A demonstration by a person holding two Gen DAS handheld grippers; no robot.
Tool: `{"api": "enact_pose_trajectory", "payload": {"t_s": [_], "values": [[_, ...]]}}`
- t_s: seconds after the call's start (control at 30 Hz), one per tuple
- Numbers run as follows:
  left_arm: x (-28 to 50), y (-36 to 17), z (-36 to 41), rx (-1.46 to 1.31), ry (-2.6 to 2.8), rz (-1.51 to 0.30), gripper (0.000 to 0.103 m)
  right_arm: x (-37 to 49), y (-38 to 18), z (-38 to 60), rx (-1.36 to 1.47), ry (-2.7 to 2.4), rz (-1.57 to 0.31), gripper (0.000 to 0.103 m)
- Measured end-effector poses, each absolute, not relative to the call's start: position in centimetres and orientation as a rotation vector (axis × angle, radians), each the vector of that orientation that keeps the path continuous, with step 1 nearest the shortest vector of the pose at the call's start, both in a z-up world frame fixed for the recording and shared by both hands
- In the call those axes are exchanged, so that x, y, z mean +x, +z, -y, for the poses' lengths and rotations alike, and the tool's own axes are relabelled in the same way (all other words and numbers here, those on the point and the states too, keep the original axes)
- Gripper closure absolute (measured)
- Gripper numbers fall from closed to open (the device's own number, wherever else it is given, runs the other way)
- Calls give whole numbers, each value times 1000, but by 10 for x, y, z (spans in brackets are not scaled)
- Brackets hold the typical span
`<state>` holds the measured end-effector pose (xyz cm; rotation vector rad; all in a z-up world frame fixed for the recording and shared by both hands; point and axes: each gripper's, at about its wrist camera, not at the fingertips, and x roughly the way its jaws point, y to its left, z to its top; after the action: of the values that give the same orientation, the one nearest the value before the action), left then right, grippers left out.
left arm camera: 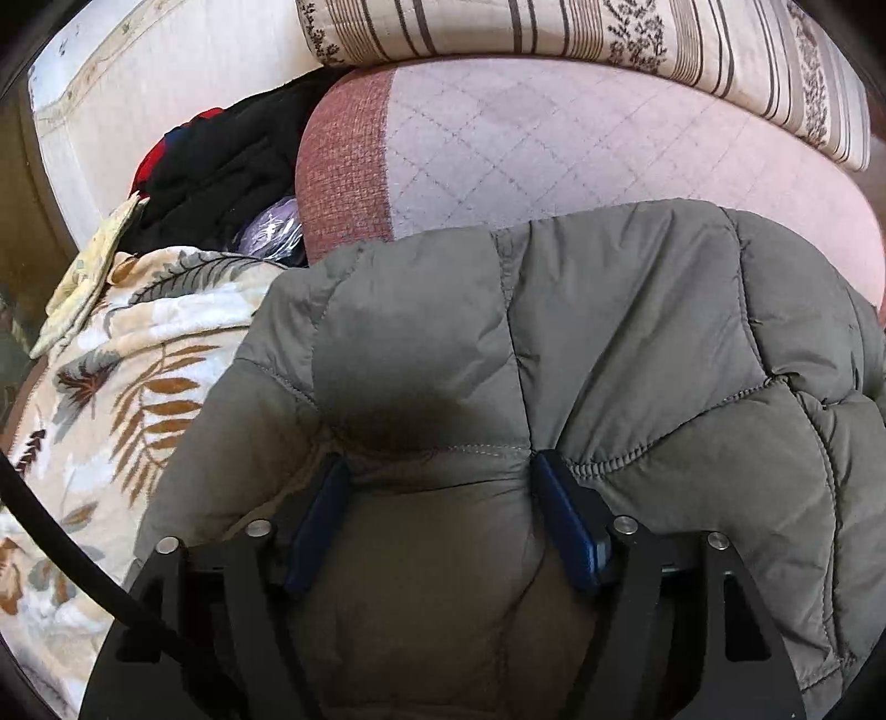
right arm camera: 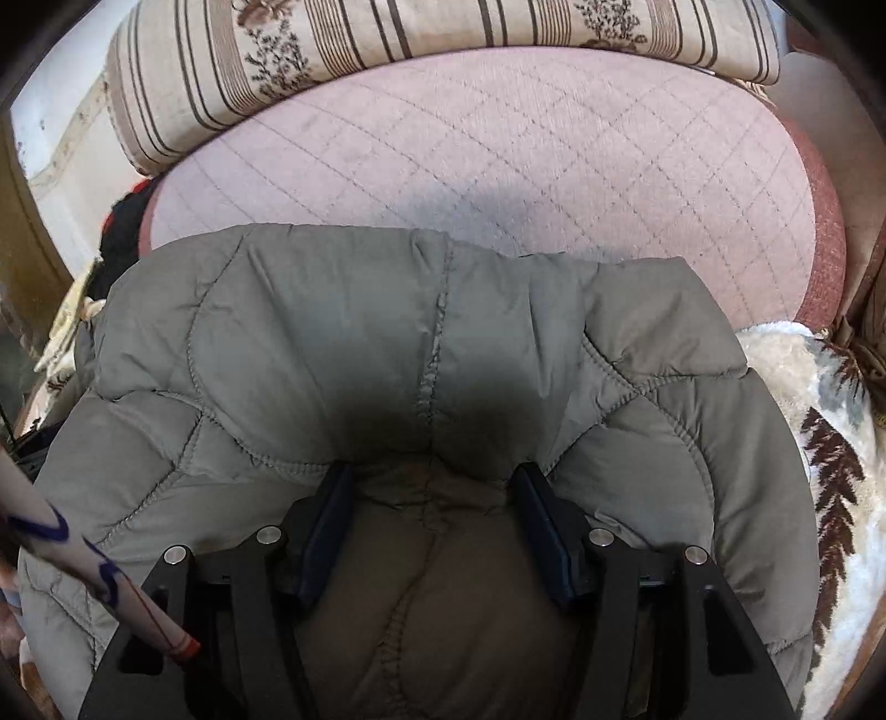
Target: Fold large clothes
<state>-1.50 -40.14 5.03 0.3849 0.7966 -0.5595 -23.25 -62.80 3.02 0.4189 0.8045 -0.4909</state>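
Observation:
A grey-green quilted puffer jacket (left arm camera: 609, 343) lies bunched over the front of a pink quilted sofa seat (left arm camera: 554, 149). My left gripper (left arm camera: 437, 465) has its blue-padded fingers (left arm camera: 324, 515) wide apart with a thick fold of the jacket bulging between them. In the right wrist view the same jacket (right arm camera: 332, 321) fills the lower half. My right gripper (right arm camera: 432, 476) also has a bulge of jacket between its blue fingers (right arm camera: 540, 526). The fabric is pinched in at both pairs of pads. The jacket's lower part is hidden under the grippers.
A striped floral back cushion (left arm camera: 609, 39) lines the rear of the seat (right arm camera: 498, 138). A leaf-patterned blanket (left arm camera: 122, 399) lies left, and right in the right wrist view (right arm camera: 819, 443). Dark clothes (left arm camera: 221, 166) are piled at the left. A black cable (left arm camera: 83, 559) crosses the lower left.

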Motion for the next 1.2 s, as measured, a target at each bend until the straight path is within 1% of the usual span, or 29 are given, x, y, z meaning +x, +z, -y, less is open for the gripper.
{"api": "enact_pose_trajectory", "payload": {"t_s": [0.1, 0.23, 0.33, 0.5, 0.67, 0.8, 0.97, 1.2], "values": [[-31, 69, 382, 357, -553, -810, 33, -247, 56, 614, 400, -536, -815, 41], [-84, 102, 325, 228, -621, -775, 33, -316, 102, 579, 438, -490, -663, 41], [-122, 107, 282, 211, -597, -759, 33, -364, 113, 544, 457, -505, -615, 41], [-171, 98, 242, 198, -576, -730, 33, -407, 104, 483, 465, -507, -558, 42], [-178, 87, 248, 197, -555, -697, 33, -400, 97, 458, 415, -541, -534, 43], [-164, 70, 255, 203, -535, -691, 33, -388, 88, 465, 360, -557, -535, 43], [-156, 47, 272, 281, -524, -678, 30, -368, 47, 488, 401, -538, -639, 43], [-142, 32, 277, 285, -540, -742, 29, -358, 25, 497, 424, -515, -688, 43]]}}
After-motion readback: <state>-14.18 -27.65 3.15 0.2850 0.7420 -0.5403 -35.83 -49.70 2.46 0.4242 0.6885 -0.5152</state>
